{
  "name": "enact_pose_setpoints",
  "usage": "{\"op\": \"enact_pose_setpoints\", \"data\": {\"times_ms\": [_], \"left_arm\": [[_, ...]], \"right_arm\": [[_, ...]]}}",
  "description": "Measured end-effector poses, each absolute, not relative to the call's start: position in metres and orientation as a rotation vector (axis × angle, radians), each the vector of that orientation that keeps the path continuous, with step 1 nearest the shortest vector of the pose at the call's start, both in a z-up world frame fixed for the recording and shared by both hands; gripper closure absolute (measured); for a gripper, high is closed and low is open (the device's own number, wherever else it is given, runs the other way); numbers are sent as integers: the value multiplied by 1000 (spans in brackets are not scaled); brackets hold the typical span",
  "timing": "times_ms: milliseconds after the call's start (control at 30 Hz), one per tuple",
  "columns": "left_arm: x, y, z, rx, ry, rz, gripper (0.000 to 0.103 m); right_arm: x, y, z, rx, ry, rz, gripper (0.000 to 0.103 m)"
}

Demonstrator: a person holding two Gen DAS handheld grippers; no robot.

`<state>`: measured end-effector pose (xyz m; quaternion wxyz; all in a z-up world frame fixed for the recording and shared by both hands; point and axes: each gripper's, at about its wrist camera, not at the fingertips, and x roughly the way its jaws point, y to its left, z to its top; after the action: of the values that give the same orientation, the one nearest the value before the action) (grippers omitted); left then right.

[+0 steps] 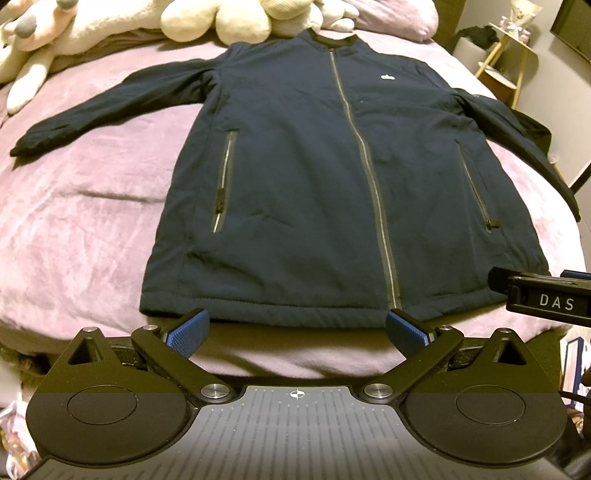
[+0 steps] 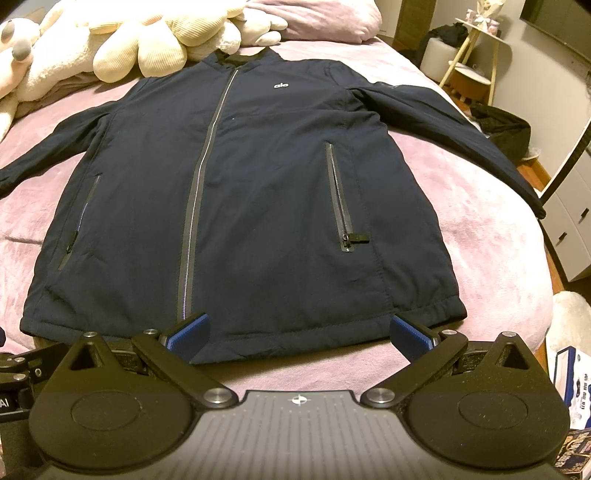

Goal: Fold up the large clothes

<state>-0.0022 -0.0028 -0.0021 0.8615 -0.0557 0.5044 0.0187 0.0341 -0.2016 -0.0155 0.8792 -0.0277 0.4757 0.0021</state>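
Note:
A dark navy zip-up jacket (image 1: 295, 177) lies flat, front up, on a pink bed, sleeves spread to both sides, collar at the far end; it also shows in the right wrist view (image 2: 258, 192). My left gripper (image 1: 297, 334) is open and empty, hovering just before the jacket's hem, left of its central zipper. My right gripper (image 2: 299, 336) is open and empty over the hem, right of the zipper. The right gripper's body (image 1: 543, 295) shows at the right edge of the left wrist view.
The pink blanket (image 1: 81, 221) covers the bed. Cream plush toys (image 1: 221, 18) and a pillow (image 2: 325, 16) lie beyond the collar. A stool and small shelf (image 2: 469, 66) stand right of the bed, with drawers (image 2: 569, 229) and boxes (image 2: 569, 369) nearer.

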Motion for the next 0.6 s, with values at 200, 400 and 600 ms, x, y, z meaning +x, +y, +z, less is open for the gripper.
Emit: {"op": "enact_pose_setpoints", "data": {"times_ms": [200, 400, 600], "left_arm": [[-3, -1, -3, -117, 1059, 40, 0], [-2, 0, -3, -118, 1059, 39, 0], [-3, 0, -3, -118, 1059, 40, 0]], "right_arm": [[35, -202, -15, -58, 992, 6, 0], [34, -202, -16, -56, 993, 7, 0], [34, -202, -16, -56, 993, 8, 0]]}}
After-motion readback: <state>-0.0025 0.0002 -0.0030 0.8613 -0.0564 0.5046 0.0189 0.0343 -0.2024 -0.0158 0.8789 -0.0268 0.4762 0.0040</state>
